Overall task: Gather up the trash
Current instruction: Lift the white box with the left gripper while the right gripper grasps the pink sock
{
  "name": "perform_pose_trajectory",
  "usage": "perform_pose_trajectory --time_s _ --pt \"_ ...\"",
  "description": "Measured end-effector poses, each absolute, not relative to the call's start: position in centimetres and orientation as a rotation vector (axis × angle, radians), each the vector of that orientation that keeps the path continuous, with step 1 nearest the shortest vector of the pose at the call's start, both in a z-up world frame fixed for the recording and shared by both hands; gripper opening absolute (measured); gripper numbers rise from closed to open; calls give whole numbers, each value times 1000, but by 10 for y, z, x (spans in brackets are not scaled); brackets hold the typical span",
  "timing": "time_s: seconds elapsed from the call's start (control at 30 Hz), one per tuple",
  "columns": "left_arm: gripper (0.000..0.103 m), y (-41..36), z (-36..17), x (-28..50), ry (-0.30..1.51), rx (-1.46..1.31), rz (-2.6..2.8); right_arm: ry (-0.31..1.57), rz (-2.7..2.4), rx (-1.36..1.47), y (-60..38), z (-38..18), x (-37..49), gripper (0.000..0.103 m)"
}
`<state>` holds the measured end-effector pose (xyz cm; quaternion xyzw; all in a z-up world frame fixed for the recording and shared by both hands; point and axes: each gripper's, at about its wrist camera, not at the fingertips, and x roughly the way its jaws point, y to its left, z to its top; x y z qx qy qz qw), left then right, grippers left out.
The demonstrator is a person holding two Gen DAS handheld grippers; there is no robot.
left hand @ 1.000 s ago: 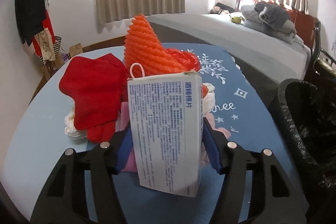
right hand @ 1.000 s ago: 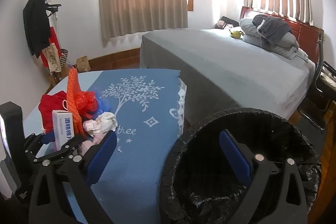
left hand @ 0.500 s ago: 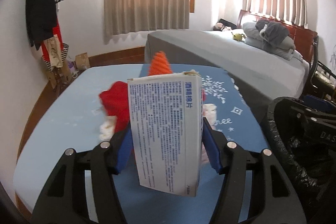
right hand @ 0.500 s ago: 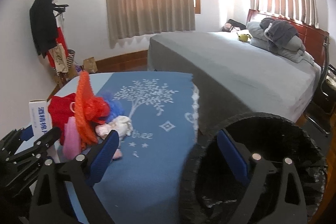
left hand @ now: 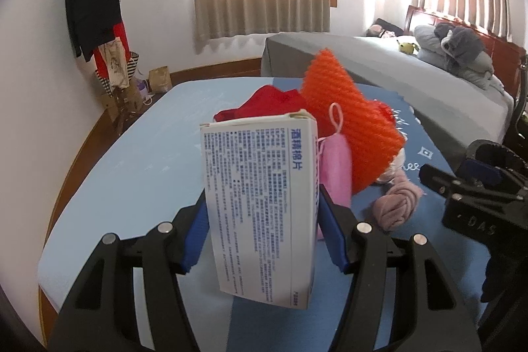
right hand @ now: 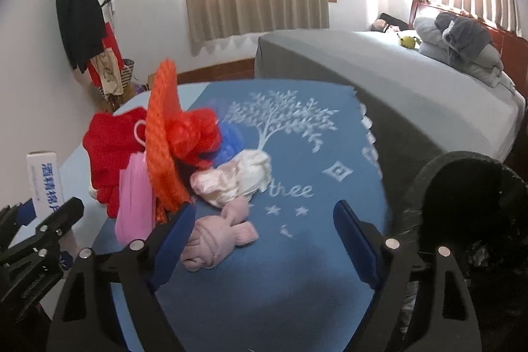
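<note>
Trash sits heaped on the blue cloth (right hand: 330,147) ahead of both my tools: an orange foam net (right hand: 161,137), a red crumpled bag (right hand: 194,134), a red cloth (right hand: 105,141), a pink mask (right hand: 135,200), a white wad (right hand: 237,180) and a rolled pink sock (right hand: 214,236). My left gripper (left hand: 264,226) is clamped on a white printed box (left hand: 260,203), a blue pad pressed to each side, holding it upright and off the table, in front of the heap. My right gripper (right hand: 260,240) is spread wide with nothing between its pads. The sock lies just inside its left finger (right hand: 171,240), near the pad; I cannot tell if they touch. A black-lined trash bin (right hand: 468,207) stands off the table's edge, to the right of that gripper.
</note>
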<state>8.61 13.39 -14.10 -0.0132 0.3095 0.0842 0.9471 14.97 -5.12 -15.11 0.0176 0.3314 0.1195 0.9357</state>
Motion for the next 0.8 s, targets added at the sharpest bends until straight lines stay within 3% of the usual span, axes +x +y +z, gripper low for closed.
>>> perform_pose_trajectory --time_s 0.3,0.4,0.47,0.6,0.8 --pt "59 146 -147 85 642 -39 188 734 282 12 -29 -168 154 72" --pt "59 149 -150 85 649 -45 191 752 338 30 -27 -169 155 58" --pt "59 150 -150 86 652 -47 192 762 386 45 -24 -170 156 40" --pt "59 149 -150 86 649 -46 188 760 436 49 -24 -166 155 23" --pt "59 141 -145 85 637 -36 174 740 448 52 -36 -155 149 20"
